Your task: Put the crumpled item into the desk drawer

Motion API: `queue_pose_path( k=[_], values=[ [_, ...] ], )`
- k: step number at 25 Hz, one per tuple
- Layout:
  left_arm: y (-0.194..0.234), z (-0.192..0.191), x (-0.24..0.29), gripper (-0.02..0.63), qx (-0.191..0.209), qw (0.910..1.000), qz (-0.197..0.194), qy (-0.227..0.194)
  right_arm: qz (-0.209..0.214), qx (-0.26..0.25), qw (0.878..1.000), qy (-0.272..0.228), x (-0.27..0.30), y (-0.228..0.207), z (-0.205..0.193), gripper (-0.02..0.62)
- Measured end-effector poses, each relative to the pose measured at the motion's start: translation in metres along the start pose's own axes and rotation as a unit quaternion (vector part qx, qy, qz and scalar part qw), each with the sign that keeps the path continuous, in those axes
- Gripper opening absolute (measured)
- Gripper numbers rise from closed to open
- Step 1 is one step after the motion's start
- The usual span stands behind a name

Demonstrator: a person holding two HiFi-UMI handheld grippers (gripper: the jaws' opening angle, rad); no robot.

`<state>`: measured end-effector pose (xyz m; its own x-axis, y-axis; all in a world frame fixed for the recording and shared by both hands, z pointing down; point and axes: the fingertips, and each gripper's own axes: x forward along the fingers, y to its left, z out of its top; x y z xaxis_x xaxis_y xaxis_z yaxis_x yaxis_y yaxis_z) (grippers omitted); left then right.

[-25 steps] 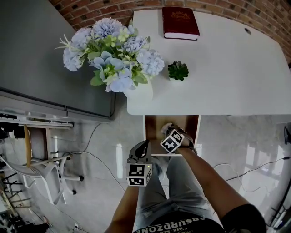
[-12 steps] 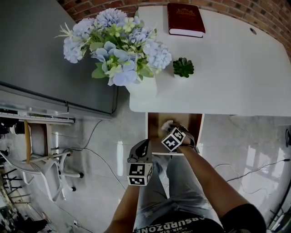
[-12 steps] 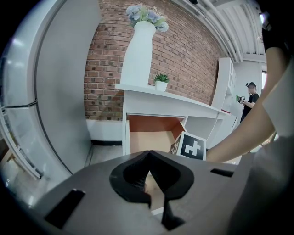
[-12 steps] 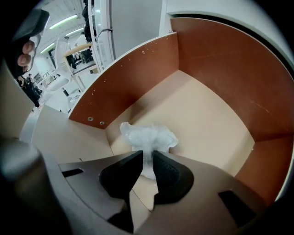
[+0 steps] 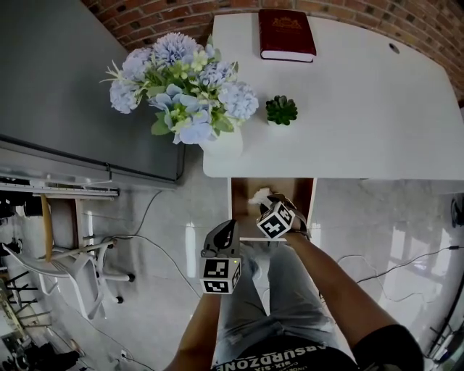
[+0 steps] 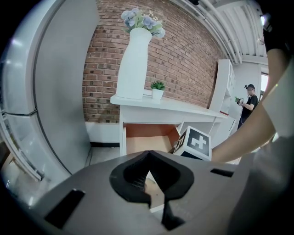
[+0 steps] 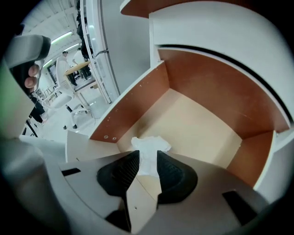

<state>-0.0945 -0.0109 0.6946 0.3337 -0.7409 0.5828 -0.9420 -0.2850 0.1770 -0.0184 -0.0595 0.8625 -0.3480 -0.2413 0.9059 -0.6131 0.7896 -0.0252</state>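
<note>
The crumpled paper is found inside the open drawer, in its left half and close to the left wall. It is seen between the jaws of the right gripper, which are opening. The paper seems to lie on the drawer bottom, but it cannot be told surely whether the pads touch it. The right gripper is reached into the drawer from the near side.

The left gripper is held outside the drawer, near and left of its front edge, above the floor. Its jaws are brought together at the tips, and nothing is held between them.

The drawer is pulled out from under the near edge of the white desk. On the desk, a vase of blue flowers is placed at the near left corner. A small plant is placed just to its right, and a red book lies at the far edge. A brick wall is seen behind the desk.
</note>
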Motion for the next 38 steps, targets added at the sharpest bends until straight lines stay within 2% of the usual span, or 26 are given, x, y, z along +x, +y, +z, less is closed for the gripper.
queue_pose_path(
  k=[9,15,21,30,38],
  values=[
    [-0.010,0.038,-0.027,0.005,-0.012,0.9999,0.001,0.002,0.015,0.037,0.999,-0.026,-0.062,0.008,0.019,0.098],
    [-0.017,0.070,-0.050,0.005,-0.015,0.9998,-0.002,0.009,0.040,0.086,0.994,-0.054,-0.119,0.019,0.037,0.064],
    [-0.027,0.099,-0.067,0.005,-0.021,0.9997,-0.007,0.011,0.040,0.118,0.989,-0.085,-0.169,0.019,0.052,0.025],
    [-0.045,0.118,-0.083,0.005,-0.039,0.9991,-0.014,0.005,0.044,0.167,0.975,-0.140,-0.231,0.015,0.065,-0.002],
    [-0.063,0.127,-0.098,0.005,-0.046,0.9987,-0.019,-0.008,0.056,0.169,0.970,-0.166,-0.275,0.028,0.073,-0.003]
  ],
)
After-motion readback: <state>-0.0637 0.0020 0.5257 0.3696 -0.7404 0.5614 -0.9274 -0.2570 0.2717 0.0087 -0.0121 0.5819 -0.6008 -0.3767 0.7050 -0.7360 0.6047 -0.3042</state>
